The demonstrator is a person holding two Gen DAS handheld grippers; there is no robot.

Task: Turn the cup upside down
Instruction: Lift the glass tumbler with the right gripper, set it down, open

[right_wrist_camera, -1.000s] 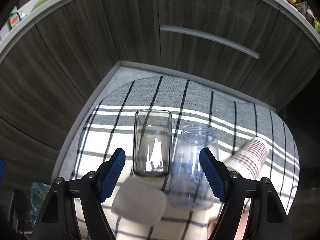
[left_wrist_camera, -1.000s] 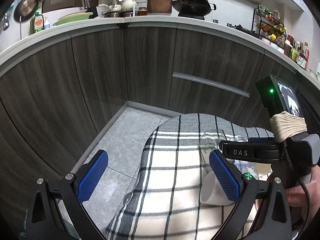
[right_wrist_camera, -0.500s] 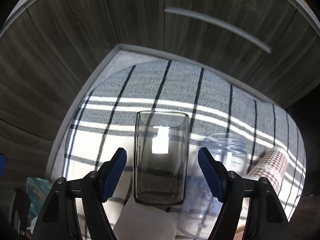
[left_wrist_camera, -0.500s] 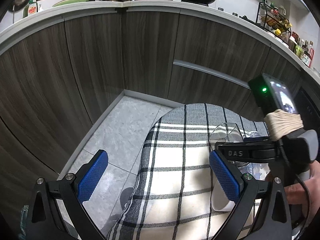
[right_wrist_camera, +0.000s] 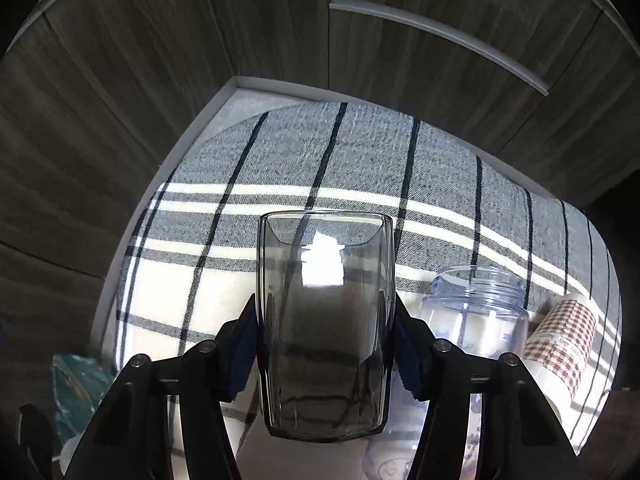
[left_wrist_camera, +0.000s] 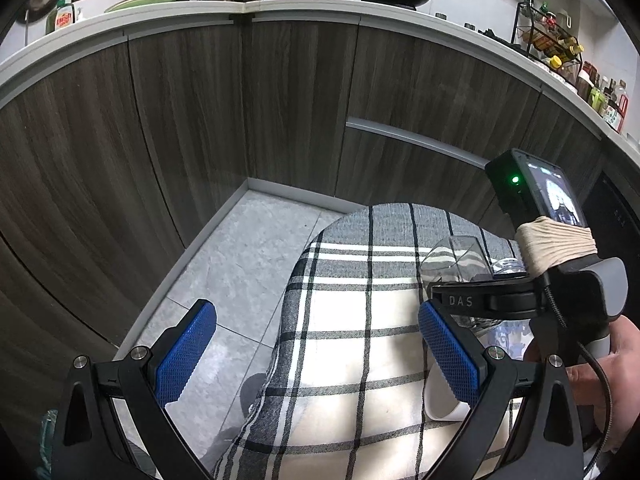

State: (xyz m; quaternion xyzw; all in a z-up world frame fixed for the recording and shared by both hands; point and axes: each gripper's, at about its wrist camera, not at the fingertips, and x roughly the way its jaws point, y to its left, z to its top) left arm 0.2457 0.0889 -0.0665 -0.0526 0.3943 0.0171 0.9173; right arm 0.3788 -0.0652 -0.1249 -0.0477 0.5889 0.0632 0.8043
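Observation:
A smoky clear glass cup (right_wrist_camera: 324, 320) stands upright on the checked cloth (right_wrist_camera: 280, 200). My right gripper (right_wrist_camera: 325, 344) is shut on the cup, its blue pads pressed against both sides low on the wall. In the left wrist view the cup (left_wrist_camera: 456, 258) shows just past the right gripper's black body (left_wrist_camera: 500, 300). My left gripper (left_wrist_camera: 316, 356) is open and empty, low over the cloth's left edge (left_wrist_camera: 340, 320), to the left of the cup.
A clear plastic jar (right_wrist_camera: 476, 316) stands right of the cup, a red-checked tube (right_wrist_camera: 560, 344) lies further right. A white cup (left_wrist_camera: 444, 400) sits behind my left gripper's right finger. Dark wood cabinets (left_wrist_camera: 280, 100) and tiled floor (left_wrist_camera: 240, 260) surround the table.
My right gripper has moved forward around the glass cup and closed on it. The left gripper has stayed open and barely shifted.

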